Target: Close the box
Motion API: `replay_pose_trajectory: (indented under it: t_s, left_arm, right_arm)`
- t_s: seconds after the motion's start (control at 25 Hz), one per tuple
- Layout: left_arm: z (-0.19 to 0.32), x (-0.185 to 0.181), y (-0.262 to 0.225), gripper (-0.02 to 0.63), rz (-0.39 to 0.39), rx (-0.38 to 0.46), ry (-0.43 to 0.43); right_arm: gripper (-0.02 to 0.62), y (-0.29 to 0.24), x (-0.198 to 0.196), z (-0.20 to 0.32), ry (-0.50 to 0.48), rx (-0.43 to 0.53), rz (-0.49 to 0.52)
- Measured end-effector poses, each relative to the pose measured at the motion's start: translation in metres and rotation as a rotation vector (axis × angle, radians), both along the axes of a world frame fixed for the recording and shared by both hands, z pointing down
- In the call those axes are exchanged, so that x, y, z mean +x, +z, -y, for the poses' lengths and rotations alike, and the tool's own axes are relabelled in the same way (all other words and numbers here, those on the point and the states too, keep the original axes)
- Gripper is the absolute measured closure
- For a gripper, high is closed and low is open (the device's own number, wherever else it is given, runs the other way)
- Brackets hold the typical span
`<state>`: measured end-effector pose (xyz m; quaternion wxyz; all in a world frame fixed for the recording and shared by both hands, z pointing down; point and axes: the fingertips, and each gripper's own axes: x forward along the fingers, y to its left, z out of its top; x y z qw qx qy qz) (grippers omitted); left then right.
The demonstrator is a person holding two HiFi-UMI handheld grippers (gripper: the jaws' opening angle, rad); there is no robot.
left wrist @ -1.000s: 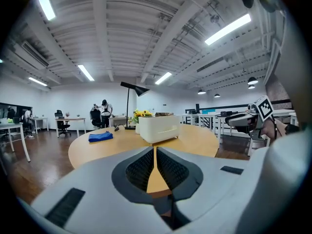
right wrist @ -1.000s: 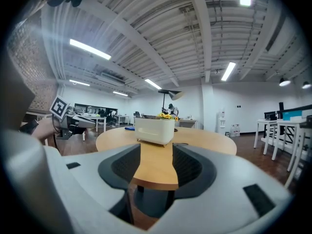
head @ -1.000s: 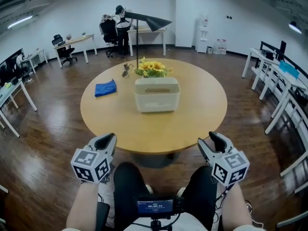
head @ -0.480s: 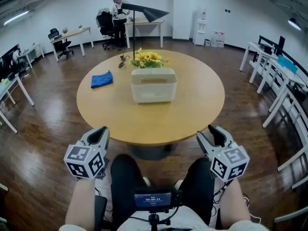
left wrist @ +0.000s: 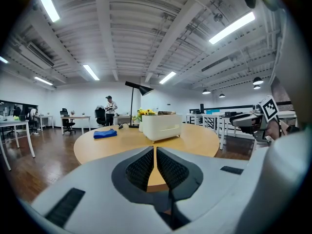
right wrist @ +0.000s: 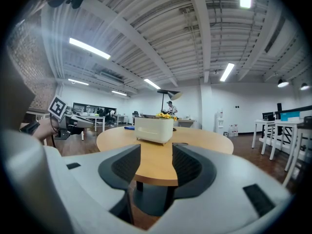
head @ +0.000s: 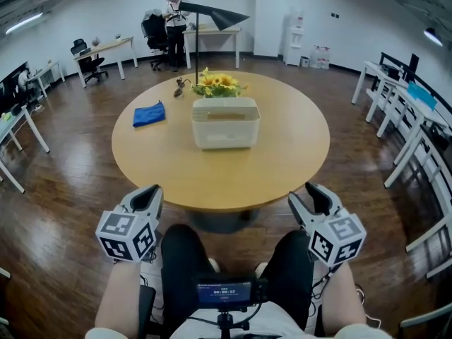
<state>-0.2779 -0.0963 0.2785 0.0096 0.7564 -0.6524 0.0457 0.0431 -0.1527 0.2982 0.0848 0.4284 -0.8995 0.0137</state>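
A cream-white box (head: 226, 122) with a handle slot in its side stands in the middle of the round wooden table (head: 212, 182). It also shows far ahead as the box (left wrist: 161, 126) and the box (right wrist: 153, 129). I cannot tell how its lid sits. My left gripper (head: 148, 198) hangs over my lap, short of the table's near edge, jaws together and empty (left wrist: 155, 152). My right gripper (head: 311, 195) is level with it on the other side, jaws apart with nothing between them (right wrist: 156, 162).
A folded blue cloth (head: 148, 113) lies left of the box. Yellow flowers (head: 217, 85) and a black lamp (head: 212, 14) stand behind it. A person (head: 171, 9) stands by desks at the far wall. More desks line the right side (head: 402, 111).
The view has tipped a little, so the table sits slightly higher and left. Both grippers have sunk a bit toward my lap. The person at the back has stood upright.
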Motion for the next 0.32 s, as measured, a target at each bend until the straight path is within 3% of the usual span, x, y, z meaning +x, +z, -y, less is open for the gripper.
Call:
replay_pose_trajectory:
  t_s: [0.32]
  left_arm:
    - [0.0033,0.003,0.0019,0.584,0.007,-0.006,0.007]
  right_arm:
    - [0.383,-0.0017,-0.0015,0.0038,-0.001,0.007,0.004]
